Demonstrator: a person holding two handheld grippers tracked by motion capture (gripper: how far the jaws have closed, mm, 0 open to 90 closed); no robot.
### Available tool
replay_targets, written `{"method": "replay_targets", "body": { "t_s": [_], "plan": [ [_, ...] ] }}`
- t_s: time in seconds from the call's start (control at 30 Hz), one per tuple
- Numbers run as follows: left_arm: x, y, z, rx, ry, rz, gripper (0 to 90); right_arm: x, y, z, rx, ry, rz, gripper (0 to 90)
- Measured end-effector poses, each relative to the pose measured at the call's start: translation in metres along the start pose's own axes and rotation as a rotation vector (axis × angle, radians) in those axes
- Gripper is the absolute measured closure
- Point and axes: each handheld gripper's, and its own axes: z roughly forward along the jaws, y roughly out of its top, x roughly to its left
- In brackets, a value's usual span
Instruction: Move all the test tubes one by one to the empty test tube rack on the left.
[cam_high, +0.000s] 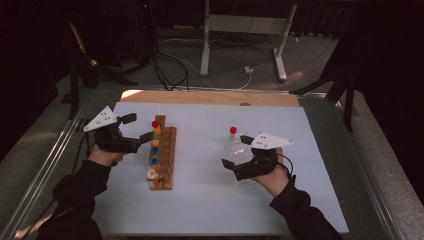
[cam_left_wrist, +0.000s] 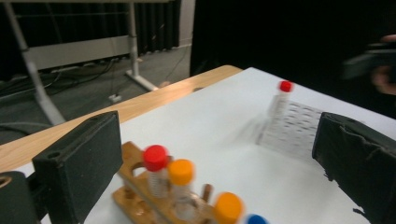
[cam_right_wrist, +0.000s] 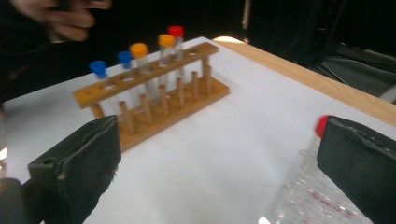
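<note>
Jaws of both grippers stand spread, pinching nothing. Right gripper (cam_high: 234, 151) sits just beside the clear rack (cam_high: 237, 150), which stands right of centre on the white table (cam_high: 210, 210) and holds one red-capped tube (cam_high: 233, 131) upright; in the right gripper view that tube's cap shows at the edge of one jaw. Left gripper (cam_high: 137, 127) hovers at the far end of the wooden rack (cam_high: 168, 165), near its red-capped tube (cam_high: 155, 124). Behind that stand two orange-capped tubes (cam_left_wrist: 181, 172) and then blue-capped tubes (cam_high: 154, 155), all upright in the row.
</note>
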Motion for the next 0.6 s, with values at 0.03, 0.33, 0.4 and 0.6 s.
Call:
{"method": "replay_targets", "body": {
  "t_s": [0.03, 0.33, 0.4, 0.6],
  "plan": [
    [-0.003, 0.000, -0.002, 0.000, -0.009, 0.001, 2.3, -0.003, -0.001, 0.001, 0.002, -0.012, 0.002, 0.0],
    [-0.028, -0.009, -0.013, 0.012, -0.048, 0.019, 2.3, -0.030, -0.015, 0.020, 0.062, -0.095, 0.043, 1.8],
    [-0.032, -0.011, -0.013, 0.013, -0.052, 0.027, 2.3, -0.037, -0.018, 0.025, 0.075, -0.103, 0.056, 6.8],
    [-0.037, -0.018, -0.011, 0.025, -0.068, 0.027, 2.3, -0.054, -0.025, 0.037, 0.111, -0.135, 0.080, 26.1]
  ]
}}
